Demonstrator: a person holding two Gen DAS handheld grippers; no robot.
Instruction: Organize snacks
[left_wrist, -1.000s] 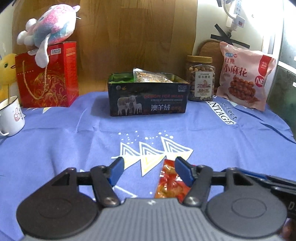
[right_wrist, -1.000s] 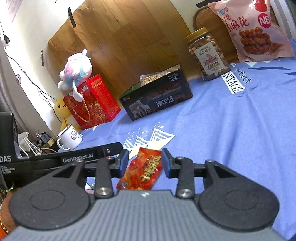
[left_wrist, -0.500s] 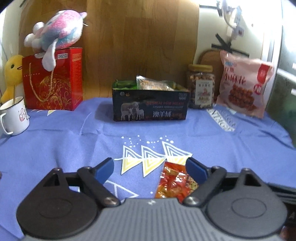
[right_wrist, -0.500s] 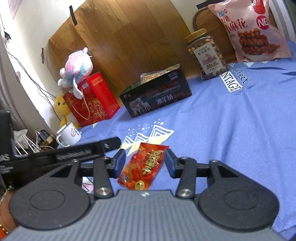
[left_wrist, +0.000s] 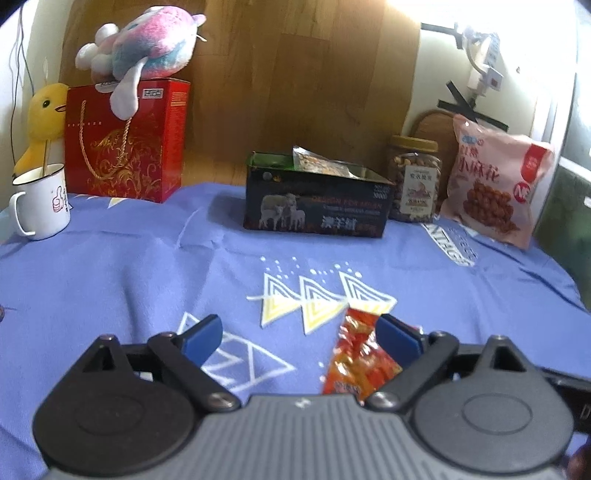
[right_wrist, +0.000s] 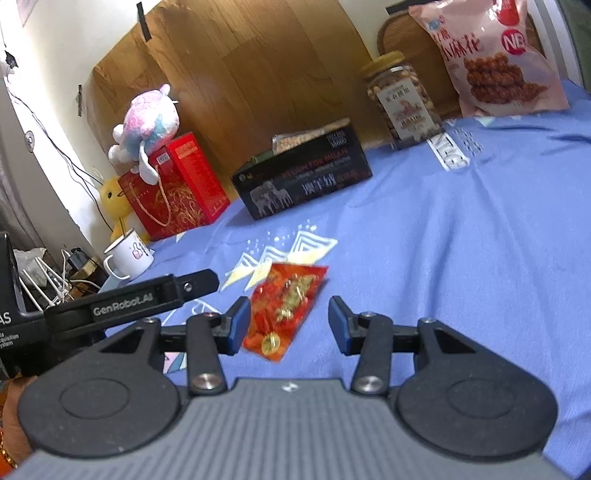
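Observation:
A small red snack packet (left_wrist: 354, 358) lies flat on the blue cloth (left_wrist: 147, 280). My left gripper (left_wrist: 299, 332) stands wide with its jaws still opening. The packet rests just inside its right finger, and the pads do not press on it. In the right wrist view the same packet (right_wrist: 291, 299) lies between the fingers of my right gripper (right_wrist: 289, 323), close to the left pad. That gripper is open too. One finger (right_wrist: 195, 282) of the left gripper reaches in from the left. A dark open tin with sheep on it (left_wrist: 317, 218) stands further back and holds another packet (left_wrist: 317, 162).
A nut jar (left_wrist: 415, 184) and a pink snack bag (left_wrist: 495, 184) stand at the back right. A red gift bag (left_wrist: 125, 147) with a plush toy (left_wrist: 147, 48) on top, a yellow duck (left_wrist: 44, 118) and a white mug (left_wrist: 40, 199) are at the back left.
Both grippers' jaws have spread wider. The red packet, earlier close between the right gripper's pads, now lies loose on the cloth. The left wrist view has shifted slightly.

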